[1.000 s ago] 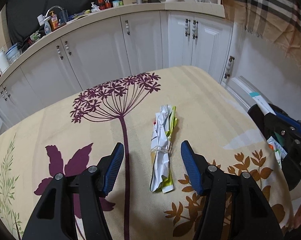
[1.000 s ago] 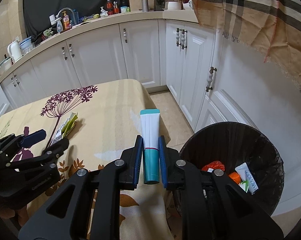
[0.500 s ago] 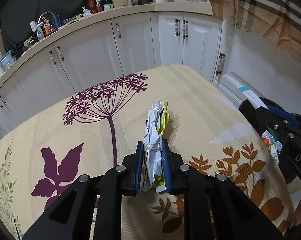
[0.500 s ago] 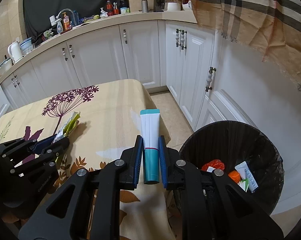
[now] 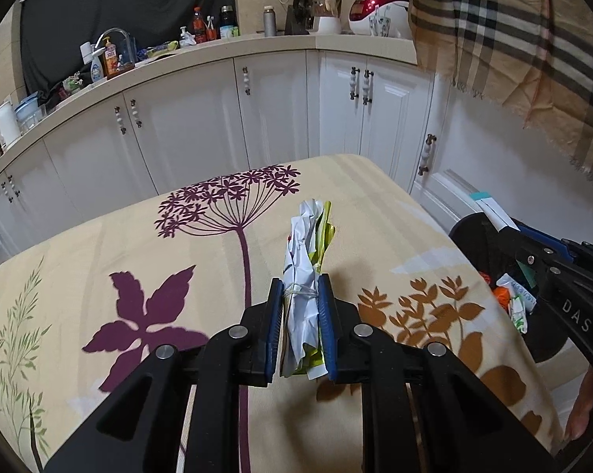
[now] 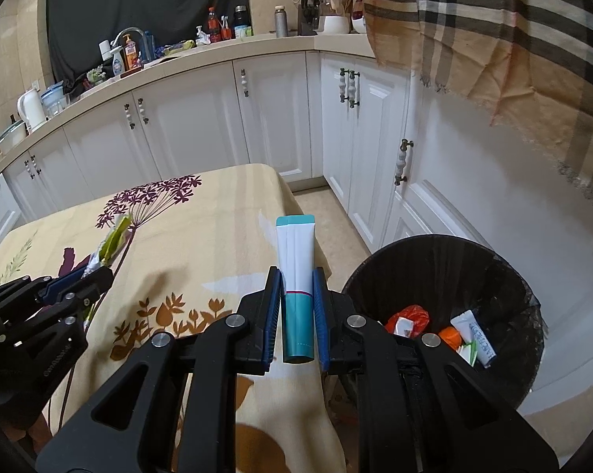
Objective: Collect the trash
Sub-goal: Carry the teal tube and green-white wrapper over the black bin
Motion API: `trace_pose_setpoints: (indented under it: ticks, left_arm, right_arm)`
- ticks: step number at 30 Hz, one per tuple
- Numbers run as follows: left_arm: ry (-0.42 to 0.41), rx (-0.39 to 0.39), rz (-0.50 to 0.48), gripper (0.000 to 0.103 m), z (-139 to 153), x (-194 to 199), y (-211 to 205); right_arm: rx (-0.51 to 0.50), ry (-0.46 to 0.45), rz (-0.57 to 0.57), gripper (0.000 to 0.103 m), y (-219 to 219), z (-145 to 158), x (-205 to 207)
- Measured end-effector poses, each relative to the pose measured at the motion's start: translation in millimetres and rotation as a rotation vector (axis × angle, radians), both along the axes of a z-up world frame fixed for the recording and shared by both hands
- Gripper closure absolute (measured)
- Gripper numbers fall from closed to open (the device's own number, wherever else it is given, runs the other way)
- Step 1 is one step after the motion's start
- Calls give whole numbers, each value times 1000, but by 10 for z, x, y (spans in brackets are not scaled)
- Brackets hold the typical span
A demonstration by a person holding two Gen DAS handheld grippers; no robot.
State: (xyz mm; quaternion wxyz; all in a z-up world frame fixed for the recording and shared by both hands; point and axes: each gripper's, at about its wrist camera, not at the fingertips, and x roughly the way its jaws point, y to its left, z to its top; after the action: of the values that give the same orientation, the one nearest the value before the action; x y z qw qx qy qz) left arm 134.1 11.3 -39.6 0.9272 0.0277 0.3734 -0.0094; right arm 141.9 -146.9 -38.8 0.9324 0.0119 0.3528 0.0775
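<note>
My left gripper [image 5: 301, 293] is shut on a crumpled white and yellow-green wrapper bundle [image 5: 304, 260] tied with a rubber band, held a little above the floral tablecloth [image 5: 138, 260]. In the right wrist view that same left gripper [image 6: 95, 274] appears at the left with the wrapper bundle [image 6: 113, 242] sticking out. My right gripper [image 6: 297, 285] is shut on a white and teal tube [image 6: 295, 272], held over the table's right edge. The black trash bin [image 6: 434, 276] stands on the floor to its right, with several pieces of trash inside.
White kitchen cabinets [image 5: 201, 130] and a cluttered counter [image 5: 146, 59] curve behind the table. A plaid cloth [image 6: 493, 39] hangs at the upper right. Tiled floor [image 6: 335, 228] lies between table and cabinets. The right gripper and bin [image 5: 505, 268] show at the left wrist view's right edge.
The left gripper closed on the wrapper bundle and lifted it slightly off the cloth. The right gripper kept its hold on the tube and drifted a little toward the bin.
</note>
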Motion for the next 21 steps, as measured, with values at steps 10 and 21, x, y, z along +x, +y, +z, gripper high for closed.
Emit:
trace_pose_setpoints:
  ticks: [10, 21]
  left_arm:
    - [-51, -14, 16, 84, 166, -334, 21]
    - [-111, -40, 36, 84, 319, -647, 4]
  right_arm:
    - [2, -29, -19, 87, -95, 138, -369]
    - [-12, -83, -66, 87, -290, 274, -784]
